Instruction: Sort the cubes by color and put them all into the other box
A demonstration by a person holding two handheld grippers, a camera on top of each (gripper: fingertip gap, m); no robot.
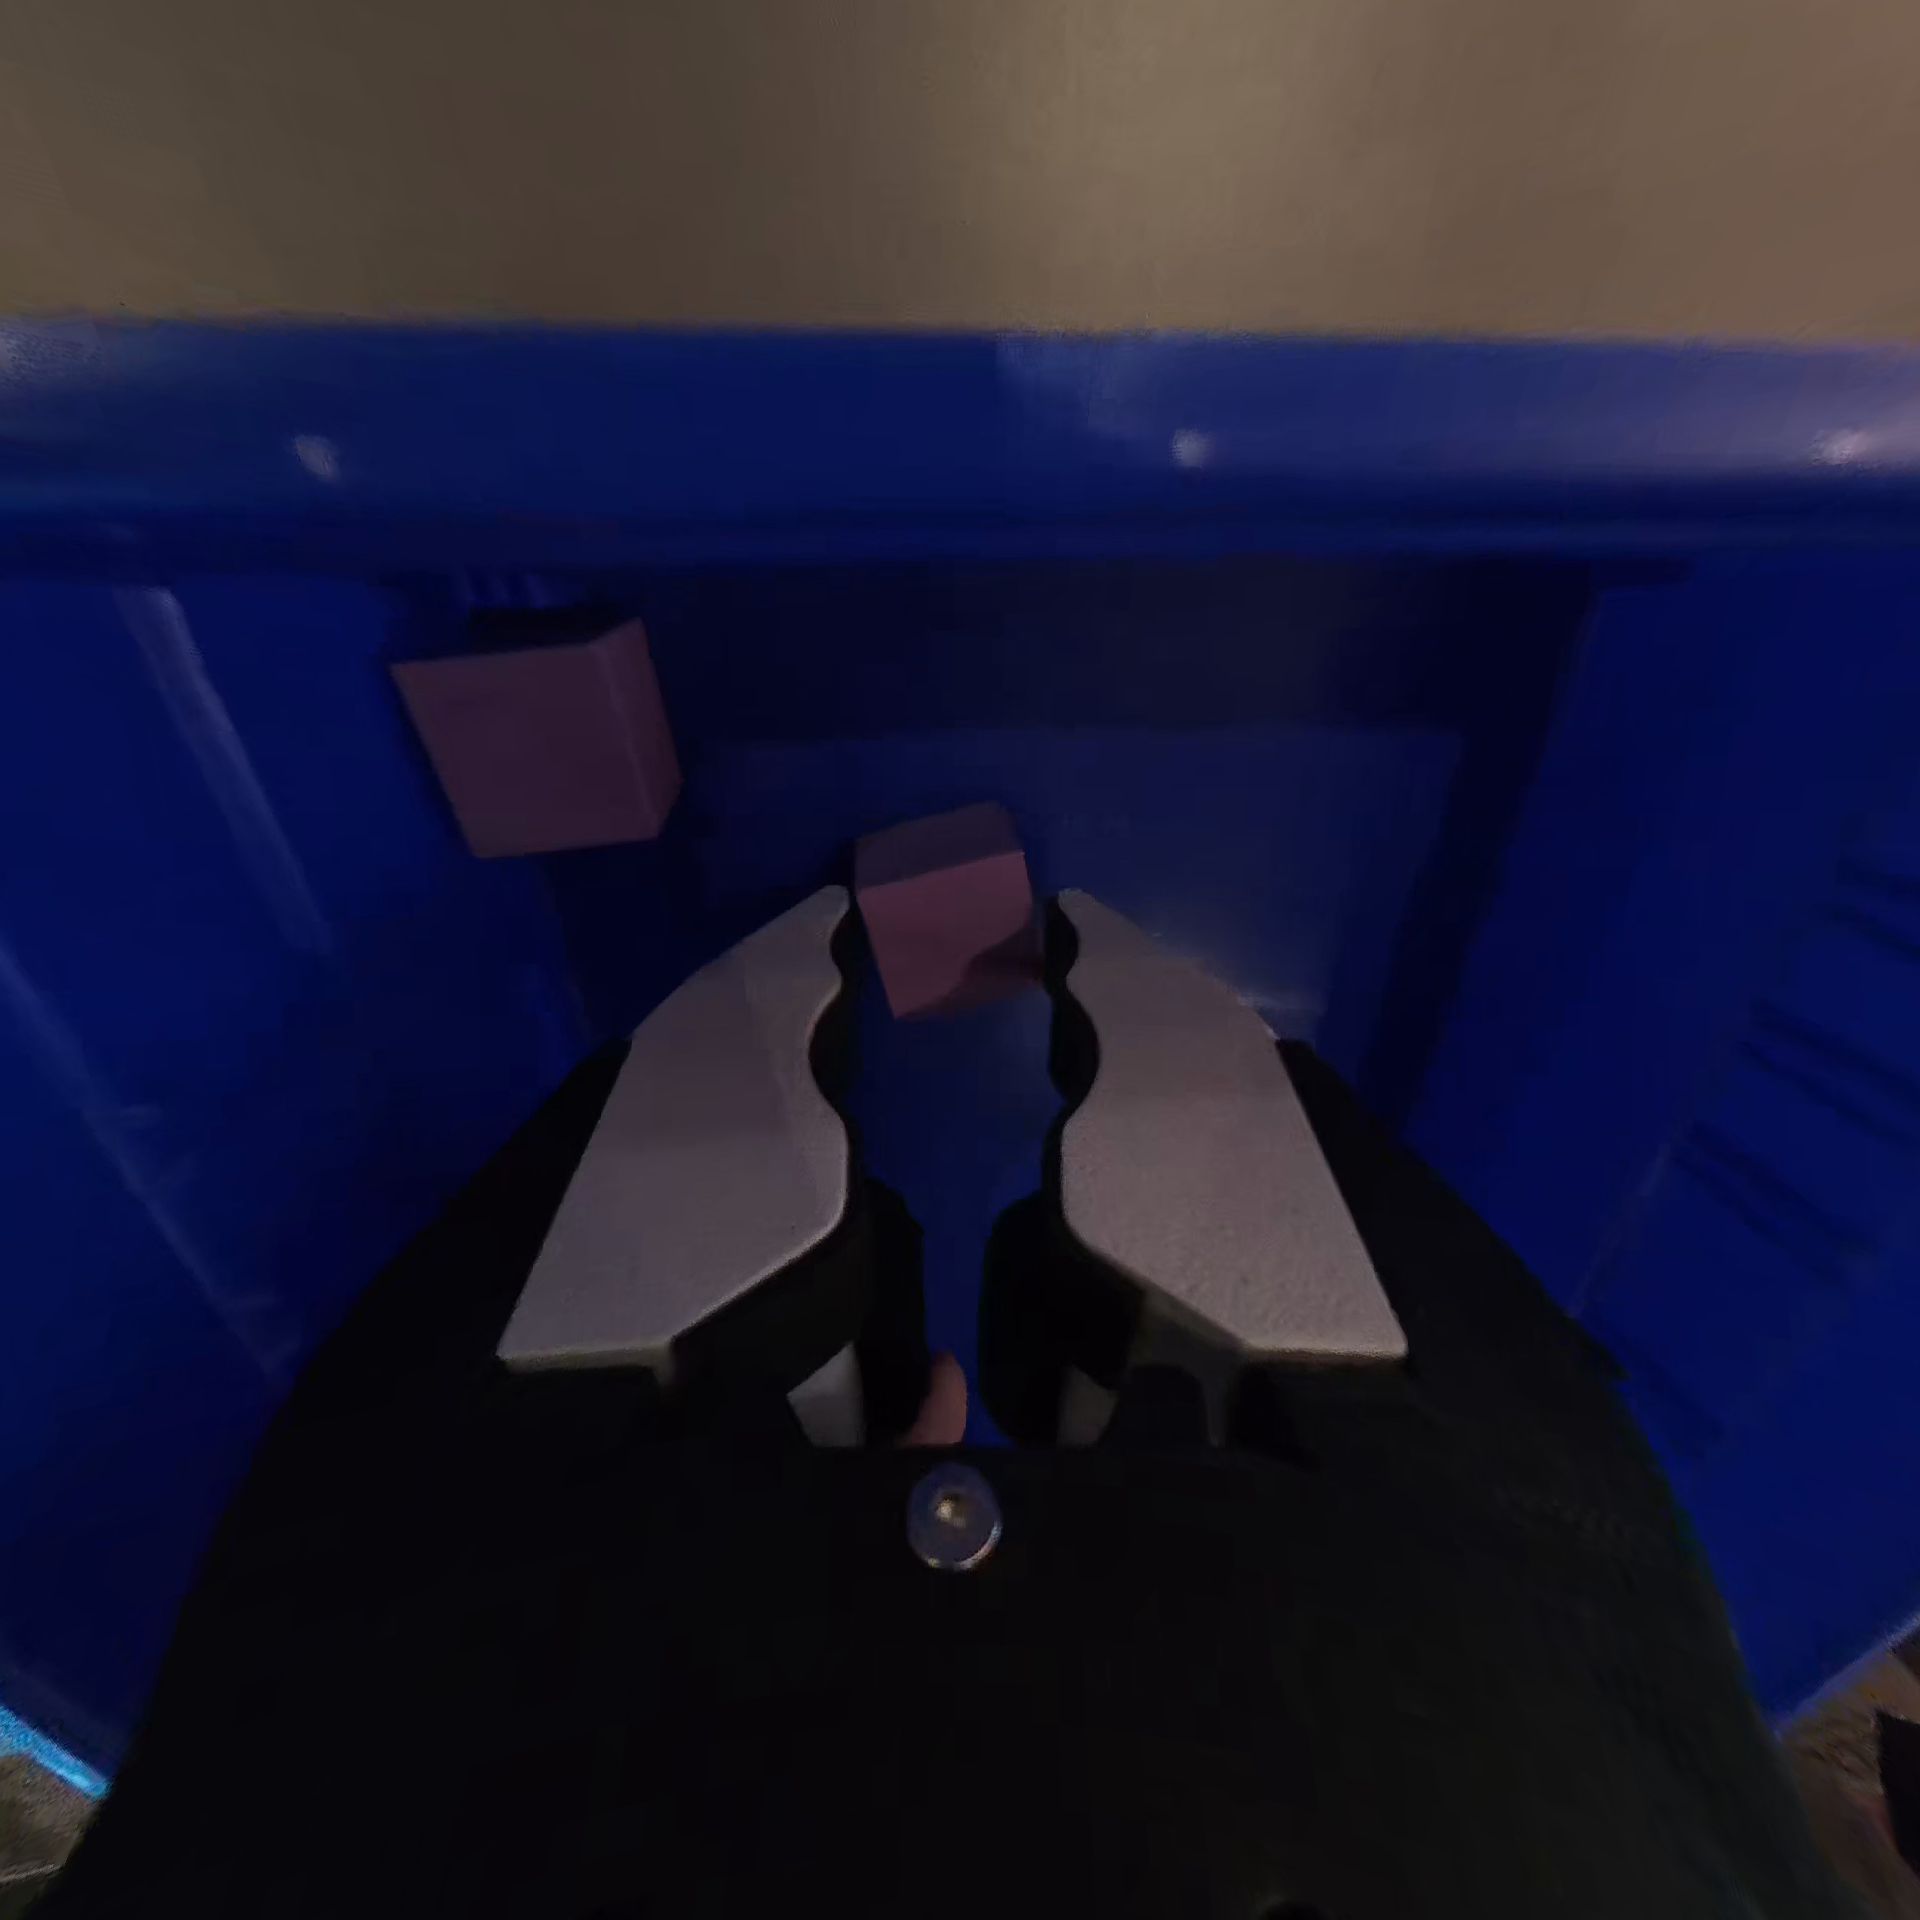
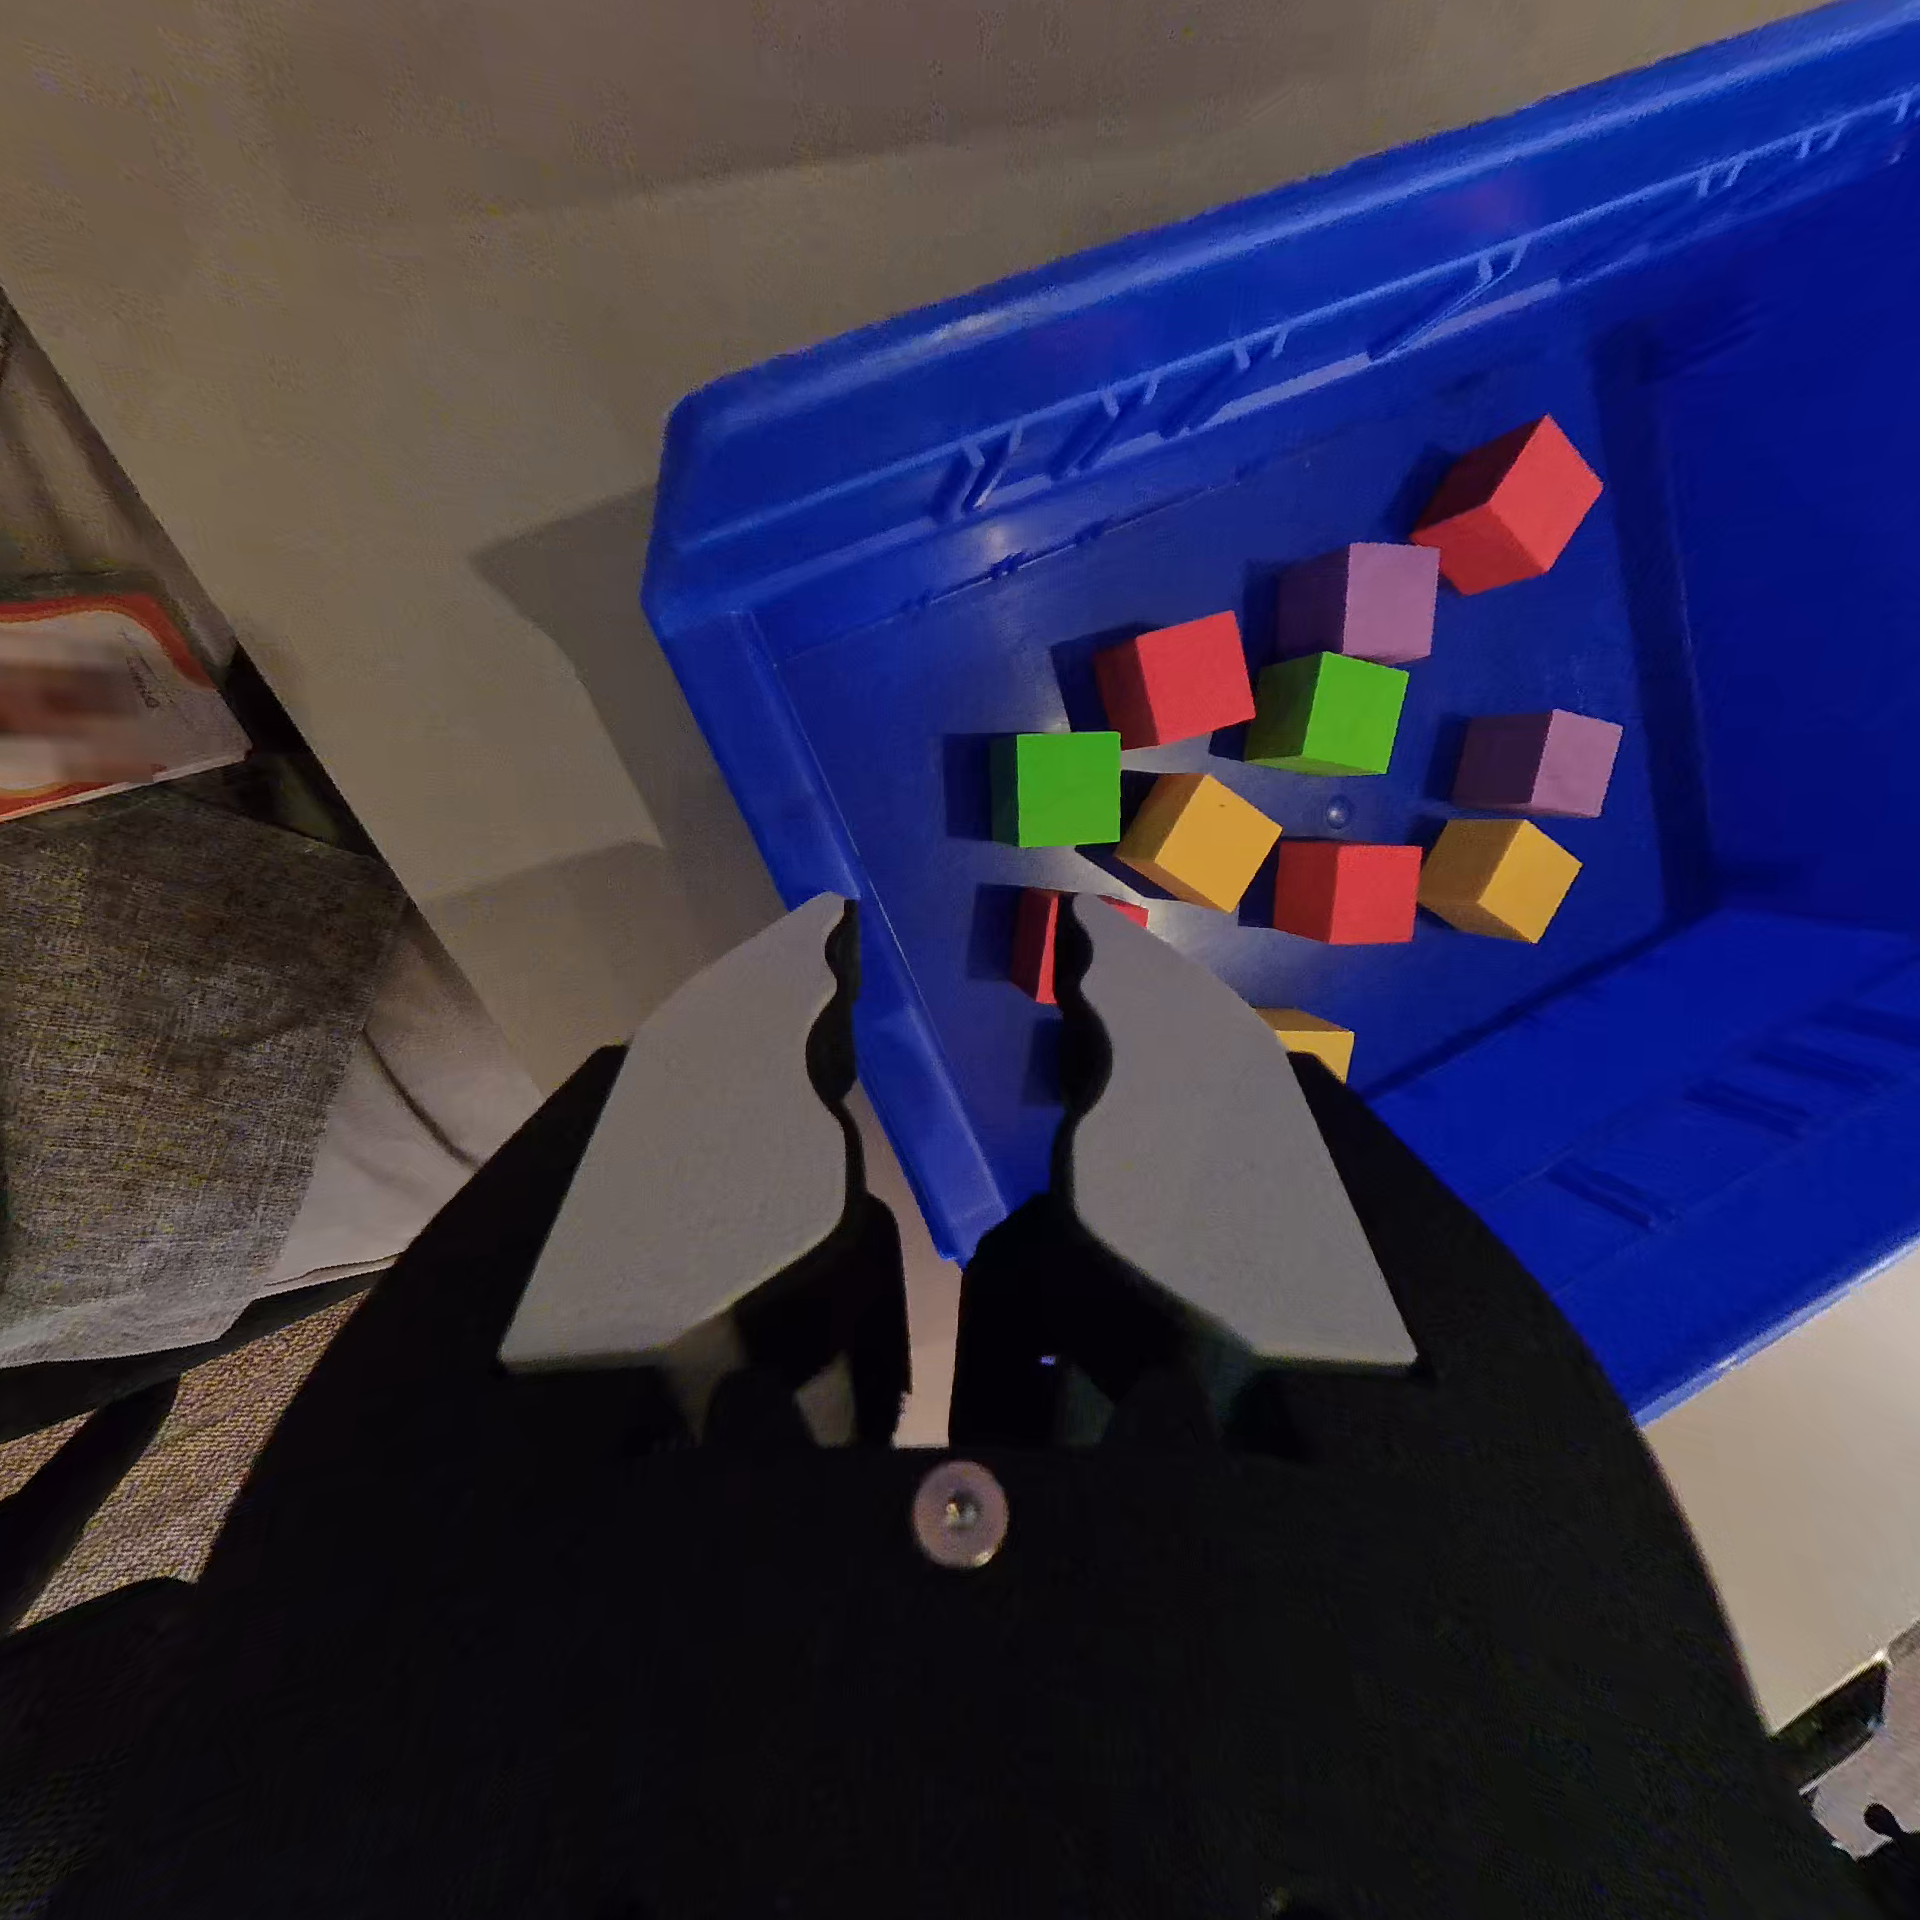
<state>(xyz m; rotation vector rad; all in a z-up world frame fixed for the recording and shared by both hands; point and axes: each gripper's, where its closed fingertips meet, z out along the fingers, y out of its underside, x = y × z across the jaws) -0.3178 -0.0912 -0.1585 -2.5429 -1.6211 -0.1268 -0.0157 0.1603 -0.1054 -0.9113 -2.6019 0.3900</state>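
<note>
In the left wrist view my left gripper (image 1: 951, 909) is low inside a blue bin (image 1: 935, 468). Its fingertips close on the two sides of a small purple cube (image 1: 940, 935). A second purple cube (image 1: 535, 743) lies on the bin floor to the left. In the right wrist view my right gripper (image 2: 956, 914) straddles the bin's near wall (image 2: 914, 1049) by a corner, one finger outside and one inside, pinching it. Several cubes lie on the bin floor: red (image 2: 1174, 675), green (image 2: 1055, 790), yellow (image 2: 1195, 842) and purple (image 2: 1361, 603). A red cube (image 2: 1034, 940) is partly hidden behind my right finger.
The bin stands on a white table (image 2: 416, 364). Left of the table are a grey fabric cushion (image 2: 156, 1039) and a white card with a red edge (image 2: 104, 707). Carpet (image 2: 156, 1455) shows below. The bin's walls close in around the left gripper.
</note>
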